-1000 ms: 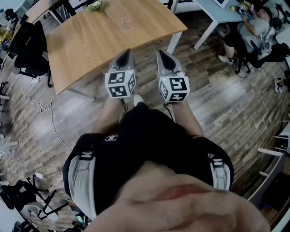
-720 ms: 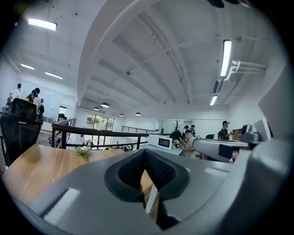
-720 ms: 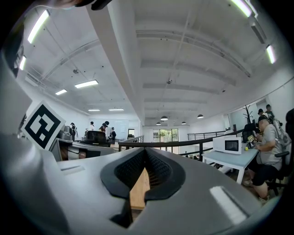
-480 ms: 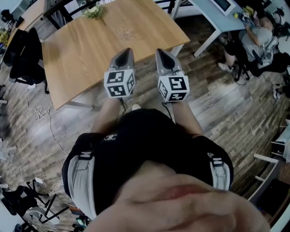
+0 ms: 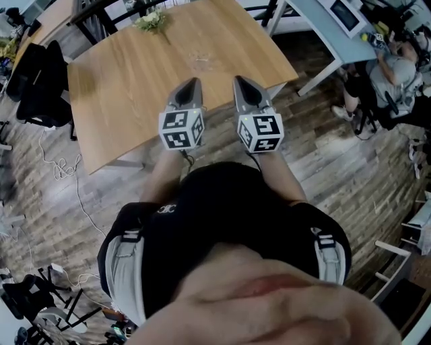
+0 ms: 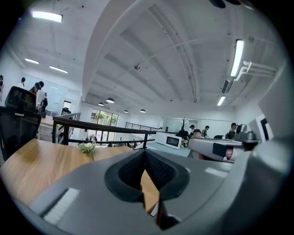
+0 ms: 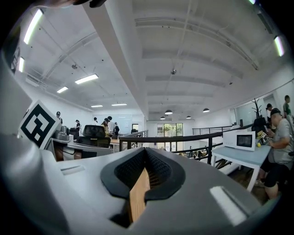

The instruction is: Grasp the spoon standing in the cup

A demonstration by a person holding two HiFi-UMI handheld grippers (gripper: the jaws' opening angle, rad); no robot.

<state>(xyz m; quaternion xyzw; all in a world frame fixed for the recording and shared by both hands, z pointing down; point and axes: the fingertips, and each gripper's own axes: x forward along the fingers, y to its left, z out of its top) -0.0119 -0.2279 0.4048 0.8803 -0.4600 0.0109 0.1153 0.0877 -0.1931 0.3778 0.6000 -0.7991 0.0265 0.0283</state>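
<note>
As seen from head view, left hand-held gripper (image 5: 191,82) and right hand-held gripper (image 5: 242,81) held side by side, tips seen against near edge of wooden worktop (image 5: 114,87). Left gripper view: jaws pressed together, nothing clamped. Right gripper view: same. Place of spoon cannot be told.

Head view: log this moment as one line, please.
phase: pre-grasp | left gripper: shut, empty | right gripper: shut, empty | tips over near edge of wooden table | cup, spoon: not in view | flowers at far edge
</note>
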